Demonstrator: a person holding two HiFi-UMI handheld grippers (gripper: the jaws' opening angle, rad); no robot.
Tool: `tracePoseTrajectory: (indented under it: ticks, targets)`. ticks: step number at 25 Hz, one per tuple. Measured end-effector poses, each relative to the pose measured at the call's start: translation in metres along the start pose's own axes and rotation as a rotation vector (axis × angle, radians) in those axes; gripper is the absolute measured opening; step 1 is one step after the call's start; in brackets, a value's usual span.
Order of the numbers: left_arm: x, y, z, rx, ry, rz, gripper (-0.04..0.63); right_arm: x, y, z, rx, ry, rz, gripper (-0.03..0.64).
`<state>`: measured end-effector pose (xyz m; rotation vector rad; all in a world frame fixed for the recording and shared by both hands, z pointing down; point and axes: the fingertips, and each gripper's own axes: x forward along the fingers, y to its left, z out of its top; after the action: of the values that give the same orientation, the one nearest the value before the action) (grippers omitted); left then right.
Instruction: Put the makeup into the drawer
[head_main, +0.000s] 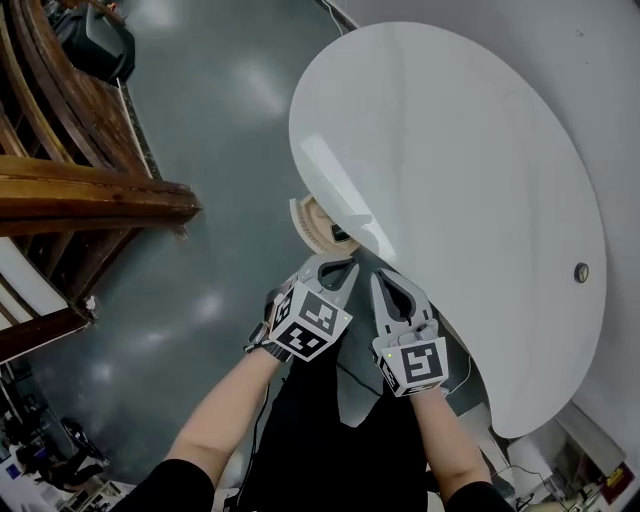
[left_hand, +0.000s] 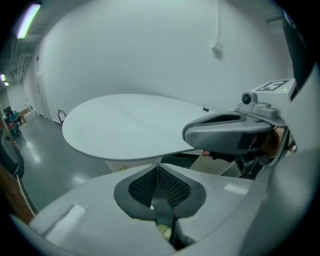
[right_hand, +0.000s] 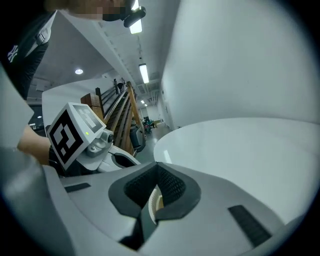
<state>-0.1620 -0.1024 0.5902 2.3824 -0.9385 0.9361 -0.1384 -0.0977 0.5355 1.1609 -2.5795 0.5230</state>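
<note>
- Grey floor (head_main: 220, 120), wooden railings (head_main: 90, 190) at left; white round table (head_main: 470, 200) ahead.
- Left gripper (head_main: 340, 265) and right gripper (head_main: 385, 282) side by side at table's near edge, fingers closed, apparently empty, so likely between steps.
- Makeup, drawer not identifiable; cream ribbed thing (head_main: 312, 228) sits under table rim.

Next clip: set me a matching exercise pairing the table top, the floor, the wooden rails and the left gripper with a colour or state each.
Things:
1. table top
2. floor
3. wooden rails
4. left gripper

Colour or state:
A. brown
B. jaws together
C. white
D. glossy dark grey

Pairs: 1-C; 2-D; 3-A; 4-B
</note>
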Motion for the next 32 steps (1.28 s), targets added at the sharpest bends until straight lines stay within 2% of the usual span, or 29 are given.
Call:
tracePoseTrajectory:
  ticks: [10,16,23,32]
  targets:
    - [-0.072,-0.031,0.081,0.035,-0.143,0.006,0.01,-0.051,0.012,0.062,-0.009,-0.033,-0.044,0.014]
    - [-0.131,-0.057,0.138,-0.006,-0.294,0.003,0.011,-0.089,0.017,0.117,-0.034,-0.076,-0.06,0.014]
    - [-0.194,-0.091,0.188,-0.04,-0.441,-0.038,0.009,-0.131,0.024,0.175,-0.054,-0.156,-0.096,0.014]
    - [-0.222,-0.124,0.233,0.002,-0.528,-0.063,0.009,-0.175,0.027,0.222,-0.094,-0.215,-0.13,0.014]
